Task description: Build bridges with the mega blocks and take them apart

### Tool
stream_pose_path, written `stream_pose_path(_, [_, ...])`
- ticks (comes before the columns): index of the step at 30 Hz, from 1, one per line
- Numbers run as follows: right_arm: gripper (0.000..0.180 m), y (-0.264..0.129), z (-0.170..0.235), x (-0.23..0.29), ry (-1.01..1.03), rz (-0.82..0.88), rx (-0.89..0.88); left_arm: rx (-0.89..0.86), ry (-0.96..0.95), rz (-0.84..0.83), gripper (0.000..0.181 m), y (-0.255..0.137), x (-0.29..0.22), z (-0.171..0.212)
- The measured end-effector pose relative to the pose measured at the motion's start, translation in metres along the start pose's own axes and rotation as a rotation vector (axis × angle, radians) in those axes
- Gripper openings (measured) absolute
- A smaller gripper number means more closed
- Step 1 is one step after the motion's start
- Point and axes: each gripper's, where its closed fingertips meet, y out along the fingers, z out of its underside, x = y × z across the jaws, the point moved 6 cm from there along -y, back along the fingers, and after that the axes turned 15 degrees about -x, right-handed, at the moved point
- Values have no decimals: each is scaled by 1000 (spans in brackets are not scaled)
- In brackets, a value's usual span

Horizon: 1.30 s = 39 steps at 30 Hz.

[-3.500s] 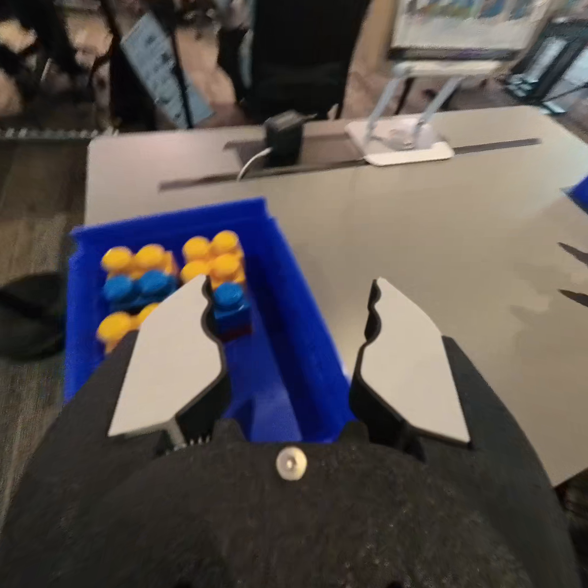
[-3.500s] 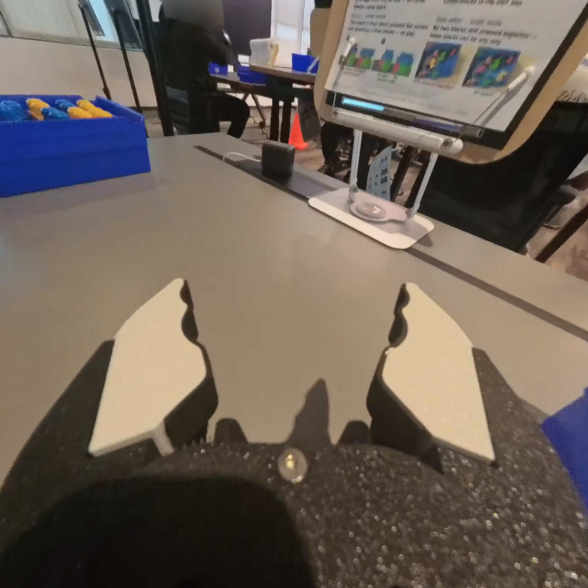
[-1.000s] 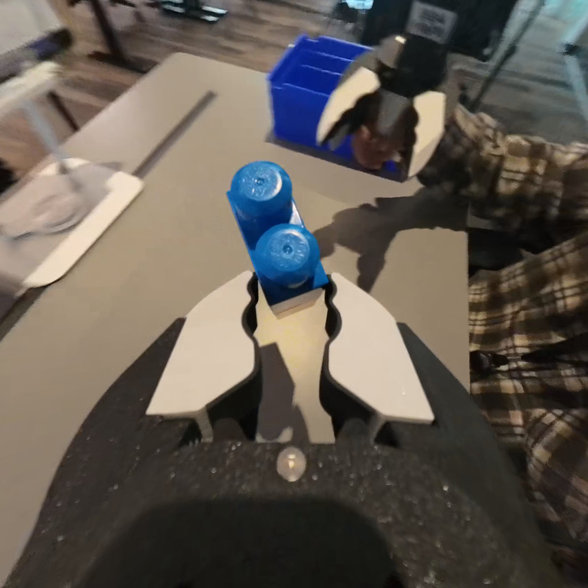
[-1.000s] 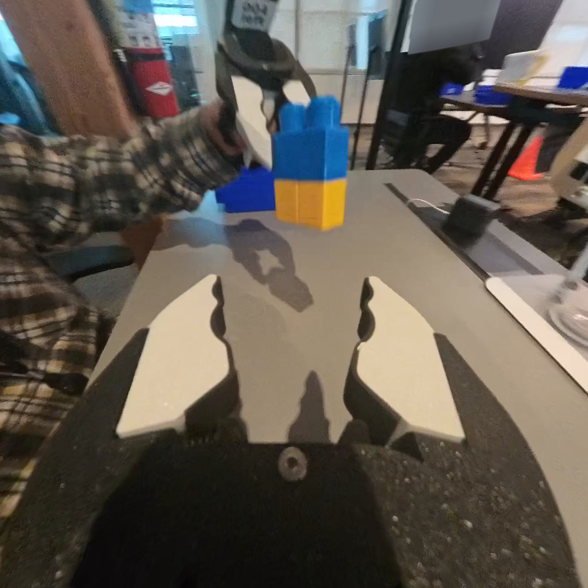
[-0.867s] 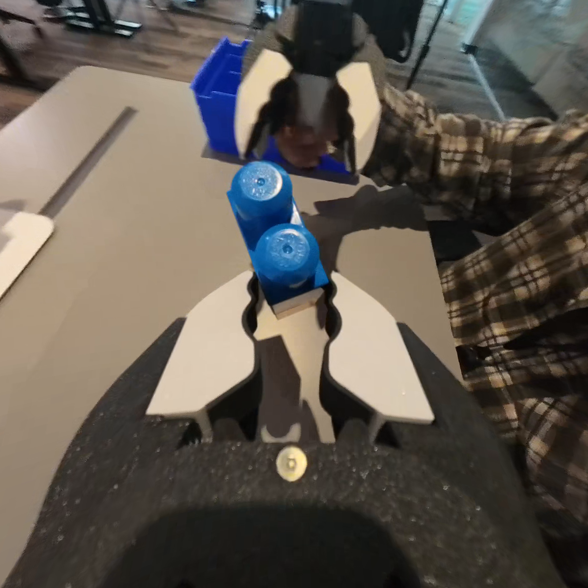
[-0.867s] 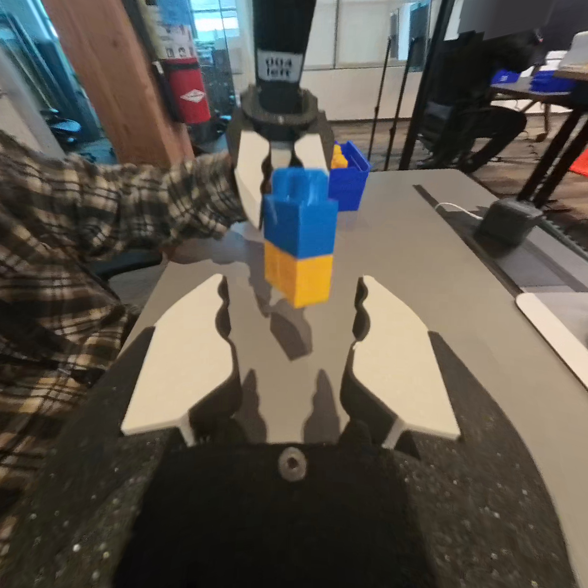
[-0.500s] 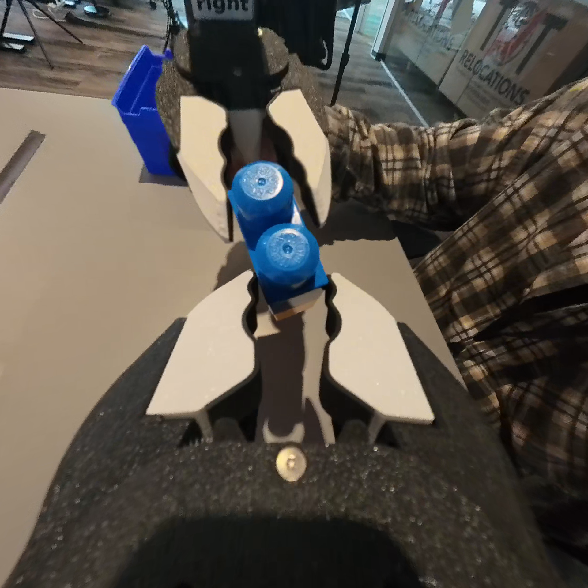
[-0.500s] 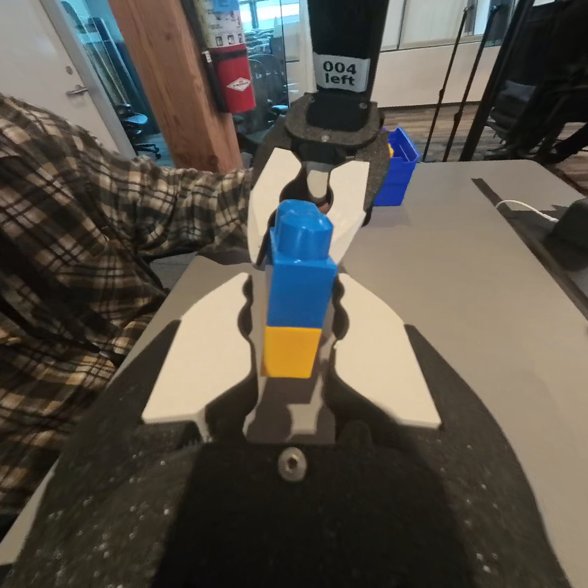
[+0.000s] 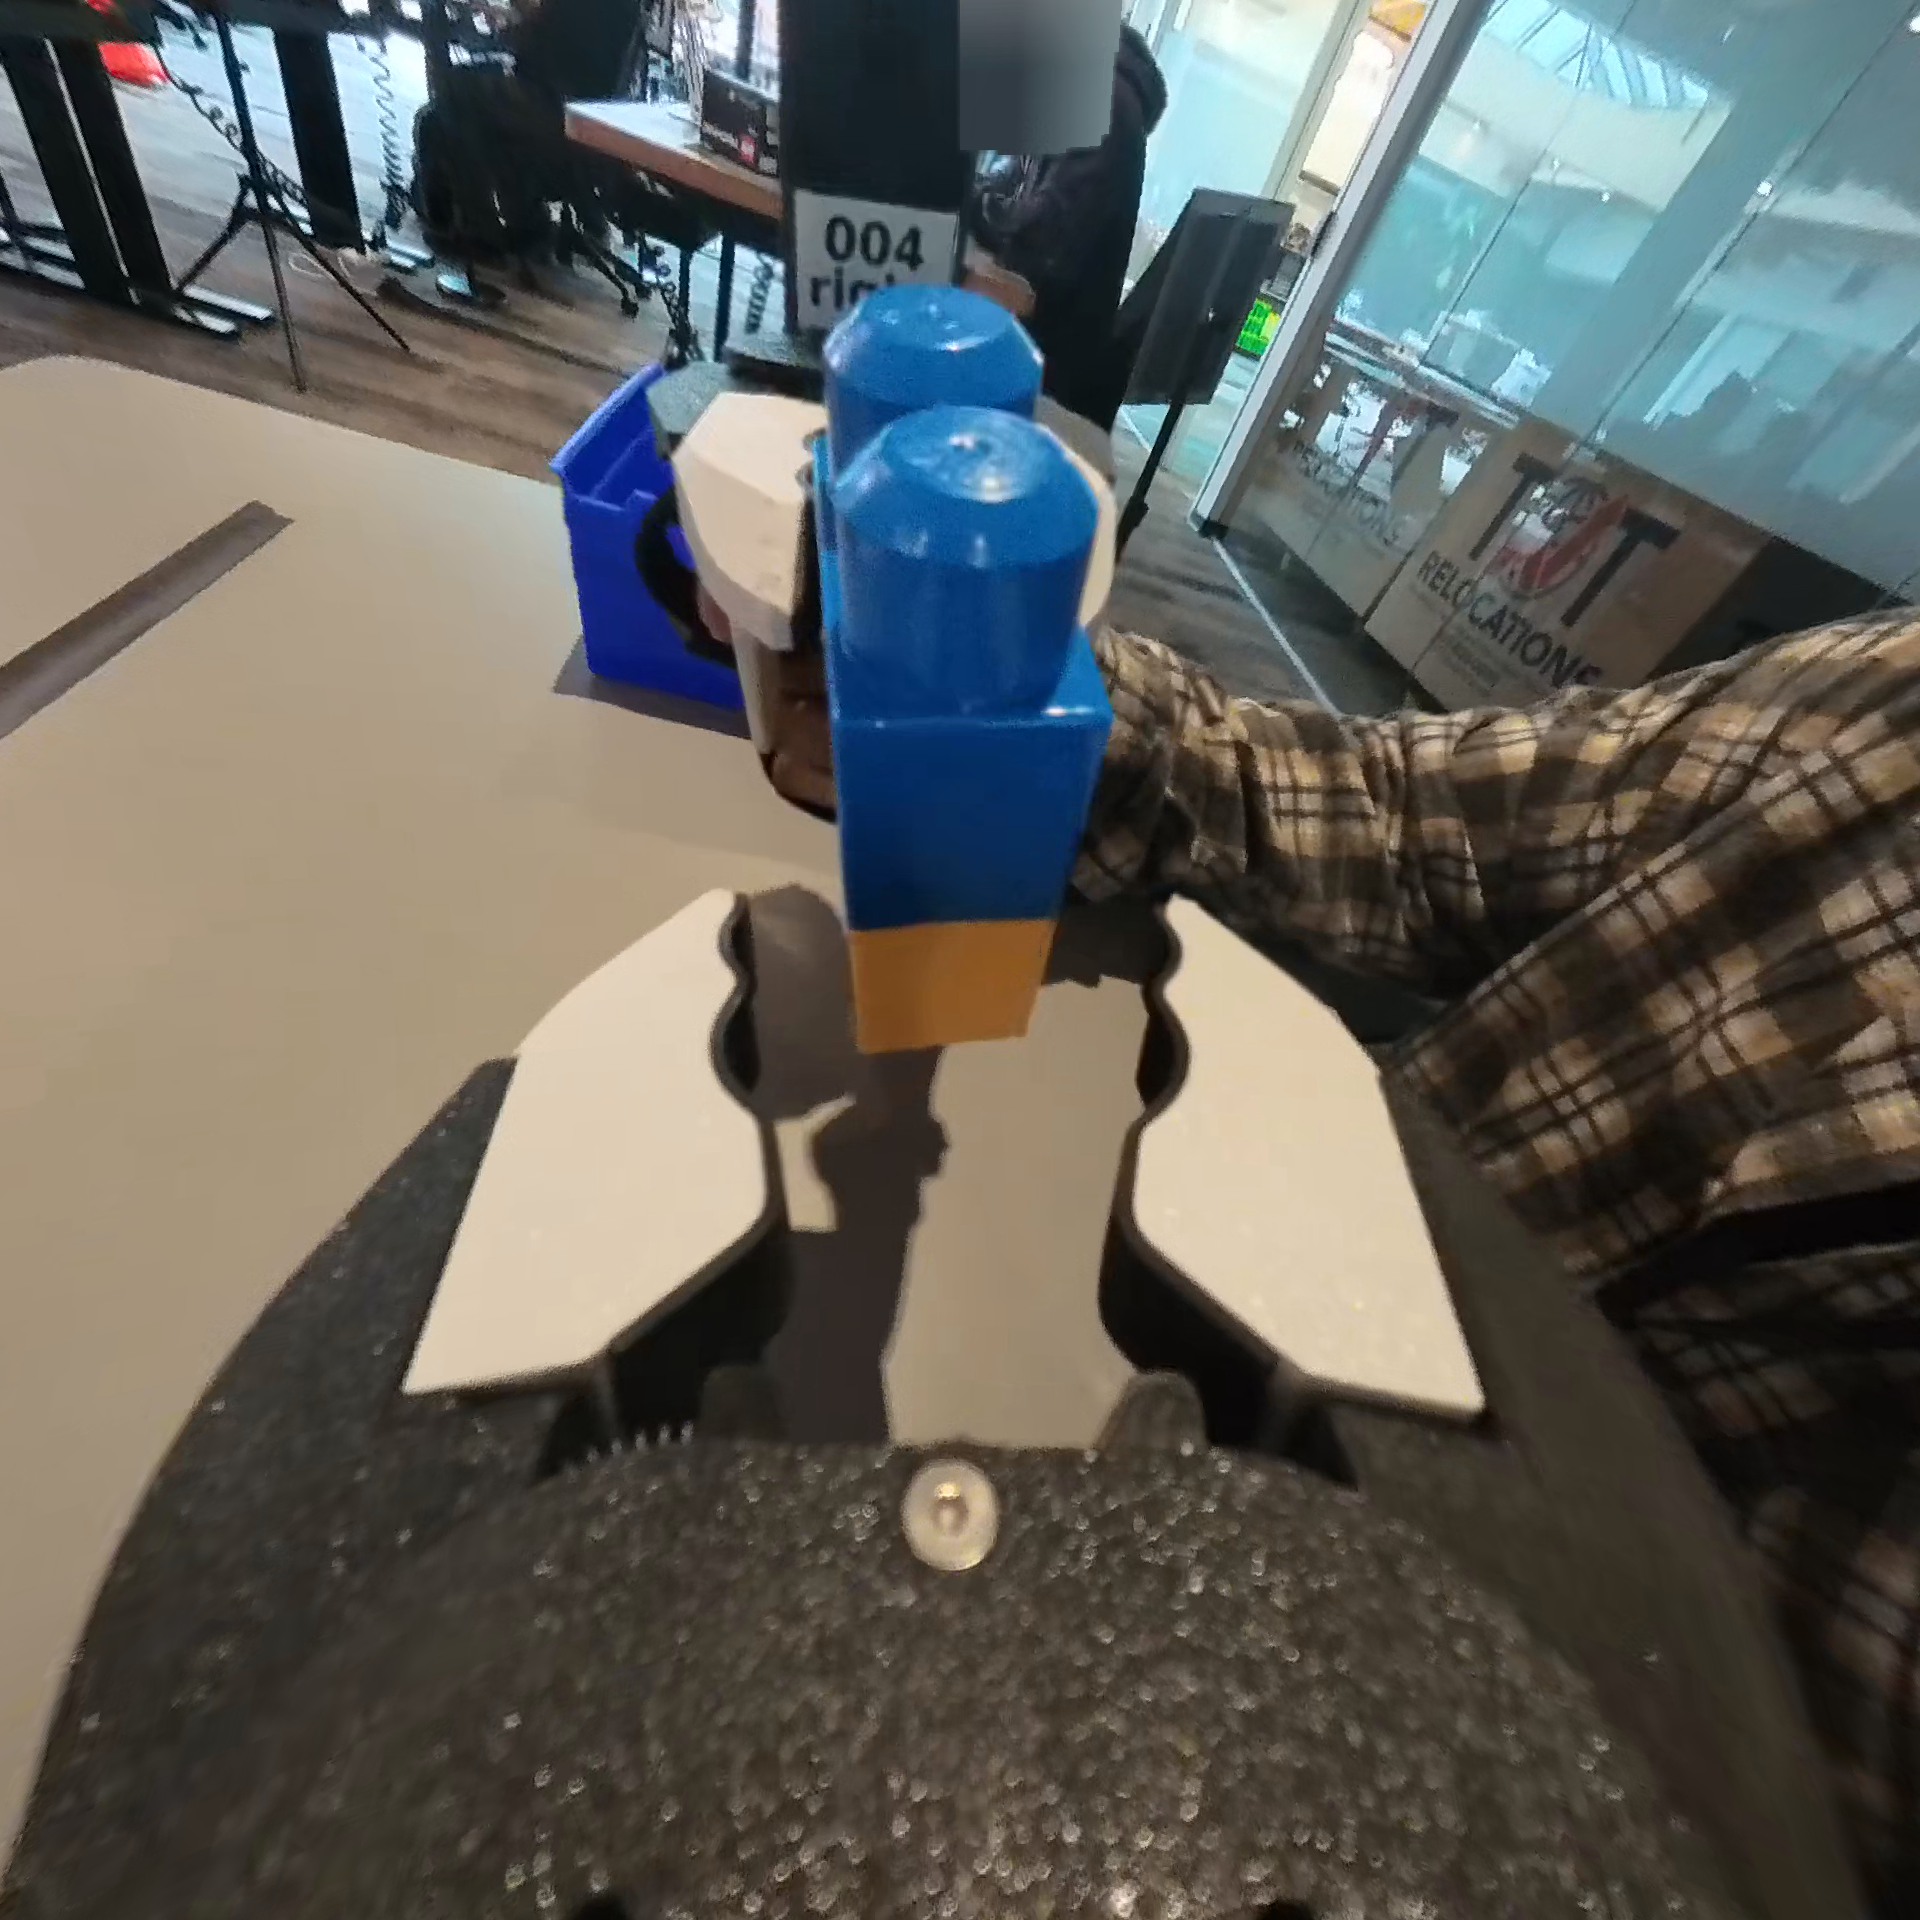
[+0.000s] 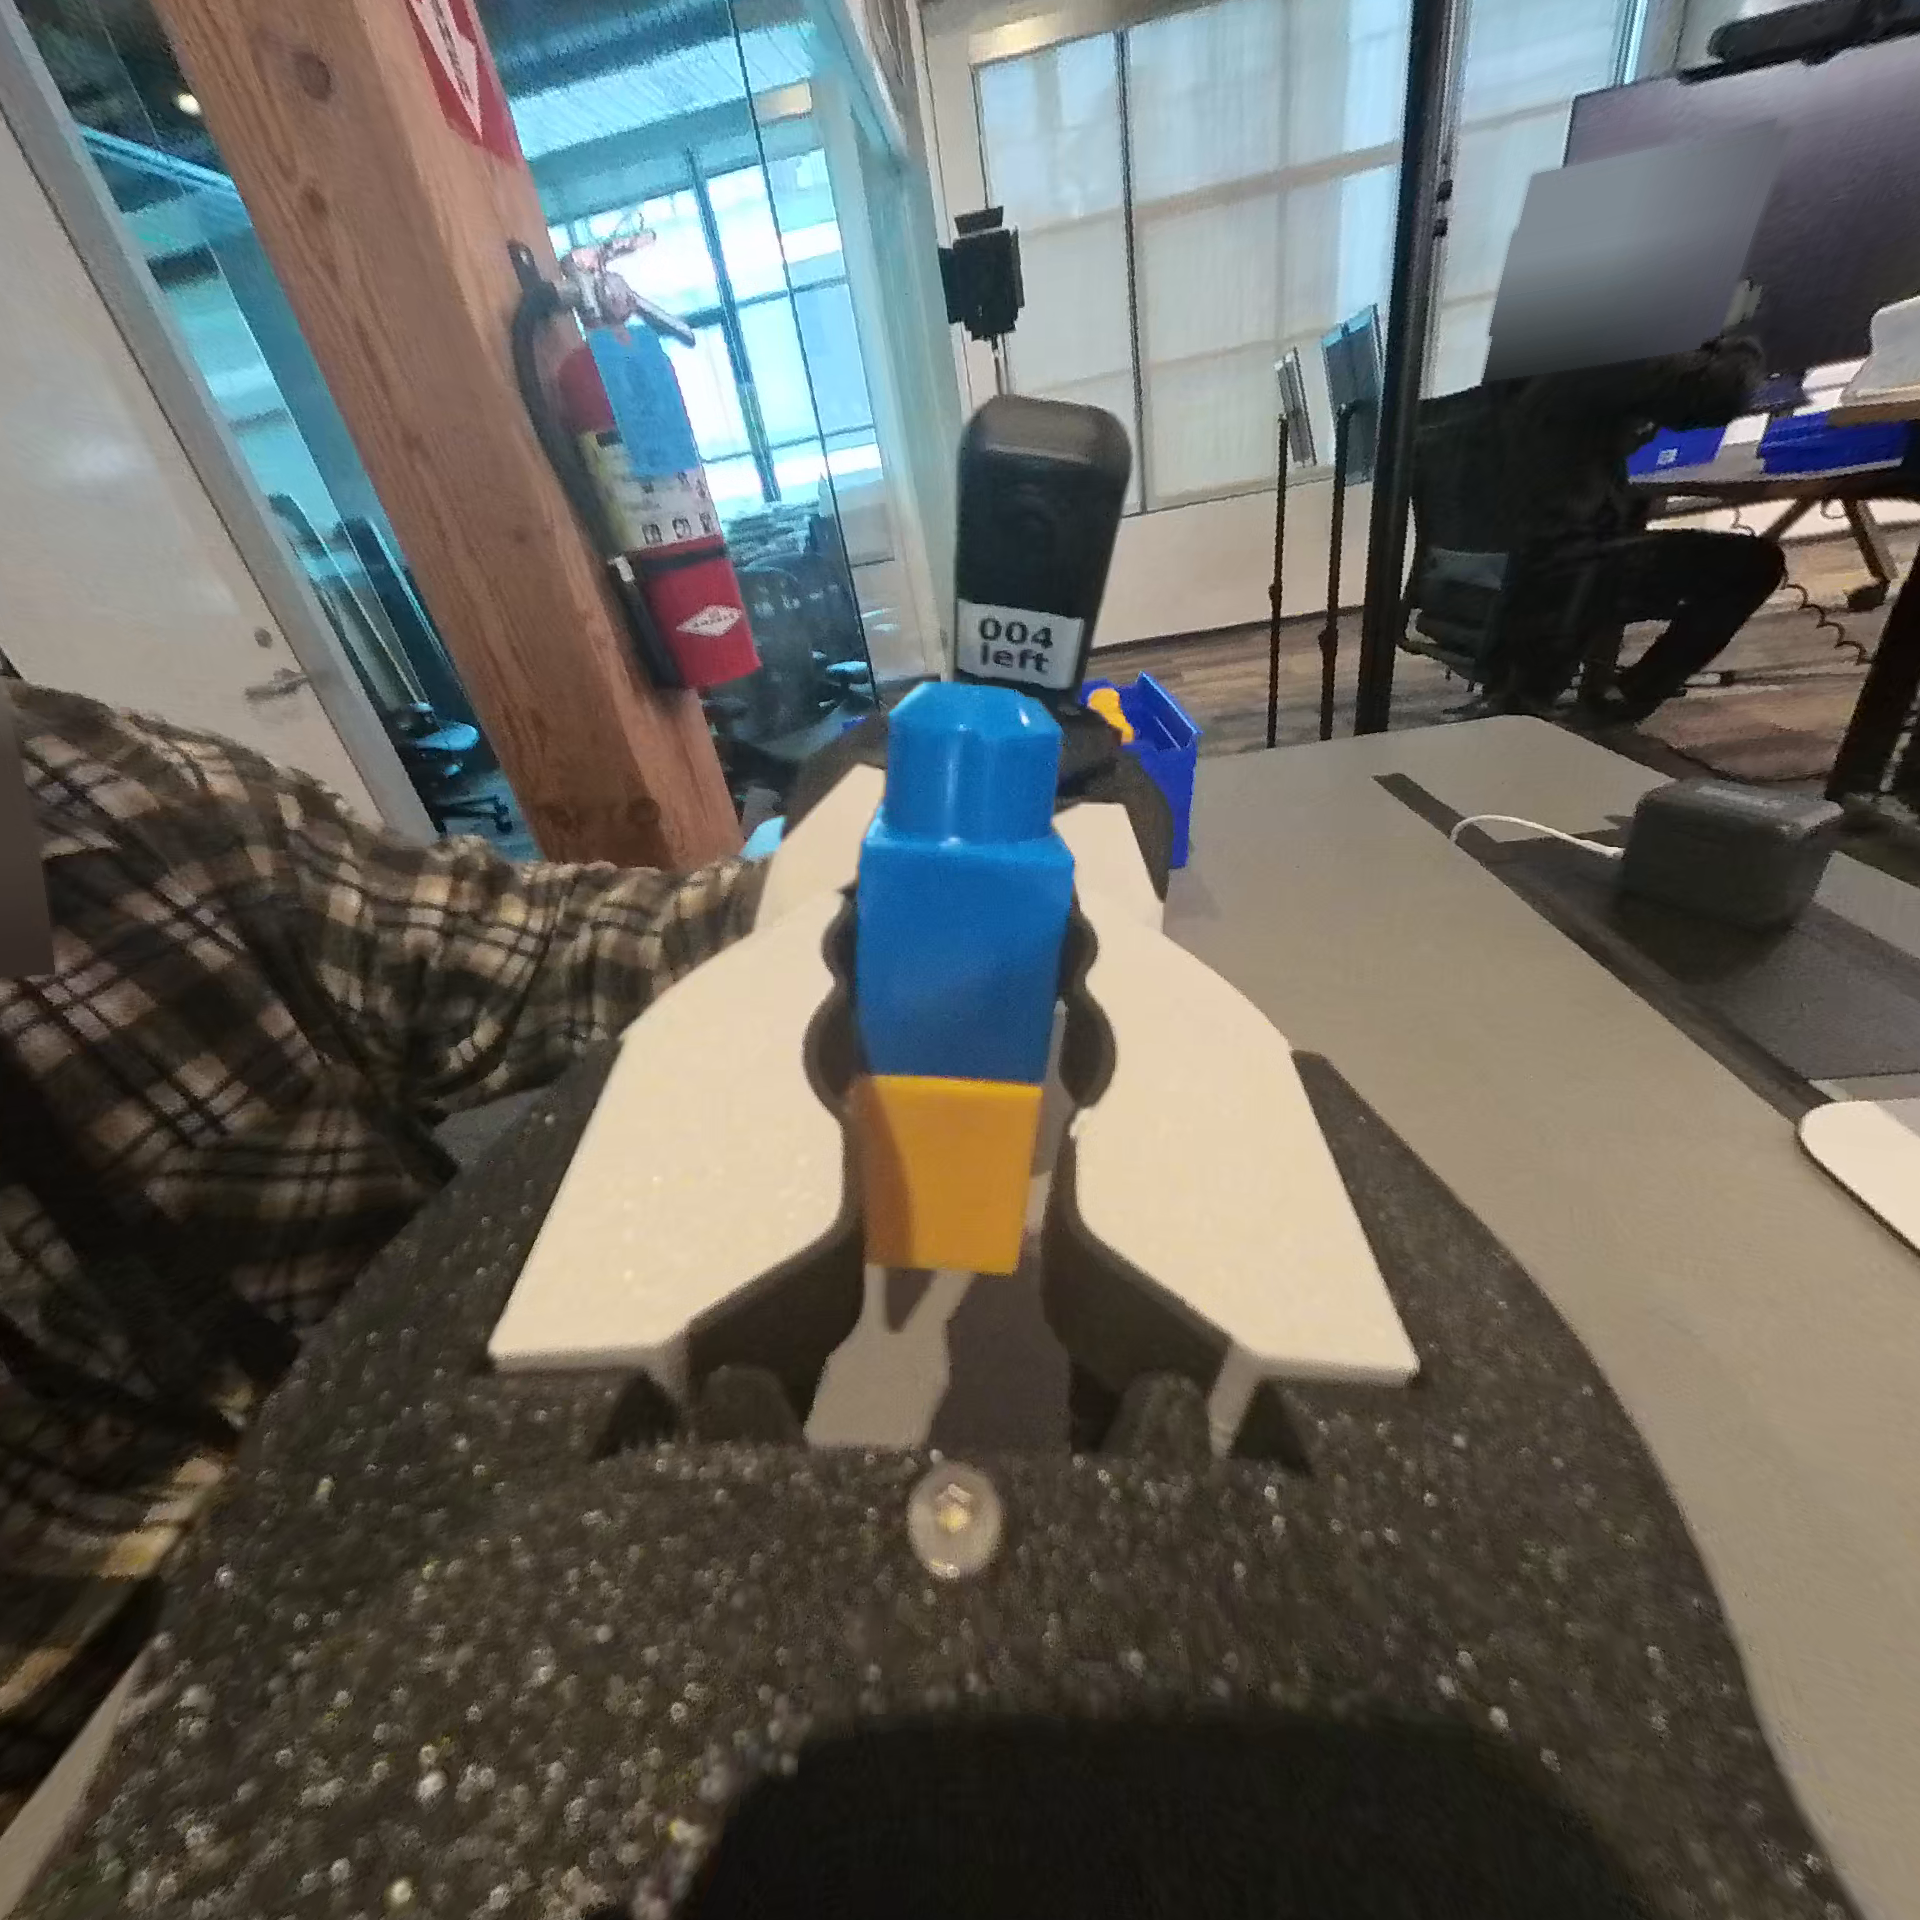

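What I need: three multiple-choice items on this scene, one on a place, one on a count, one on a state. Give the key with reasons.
1. Where is the yellow block?
A. On top of the blue block
B. Under the blue block
C. Lying alone on the table

2. How many studs does the blue block show?
A. One
B. Two
C. Four

3. What state is the left gripper in?
A. Open
B. Shut on the yellow block
C. Out of view

Key:
1 B: the yellow block sits joined beneath the blue block.
2 B: two round studs stand on its top in the left wrist view.
3 A: the left gripper has gaps on both sides of the stack; the right gripper clamps it.
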Motion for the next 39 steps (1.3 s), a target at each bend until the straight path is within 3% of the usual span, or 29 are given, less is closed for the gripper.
stream_pose_path(3, [36,3,1,-3,17,10,-41,-16,0,-17,60,-2,4,-1])
stream_pose_path(9, [36,9,0,-4,37,16,-134,-84,-20,-40,55,-4,6,-6])
stream_pose_path(11, [36,10,1,-5,37,17,-147,-82,-15,-27,37,-4,4,-4])
stream_pose_path(16, [36,4,5,-7,37,4,-69,-45,23,-80,37,-5,2,-4])
stream_pose_path(22, [55,0,6,-4,36,-9,7,-126,35,-59,37,-14,-1,-15])
stream_pose_path(26, [52,7,16,-4,71,-25,44,-160,25,-38,37,-14,-3,-18])
stream_pose_path(28, [36,10,17,-1,78,-59,42,-146,31,-44,37,-12,-3,-16])
stream_pose_path(32, [36,11,17,0,59,-56,46,-156,14,-18,37,-14,-4,-19])
stream_pose_path(35, [36,12,20,0,58,-61,53,-225,-4,-44,59,-22,-1,-29])
stream_pose_path(39, [36,17,27,-1,83,-68,54,-265,22,-47,51,-27,-3,-34])
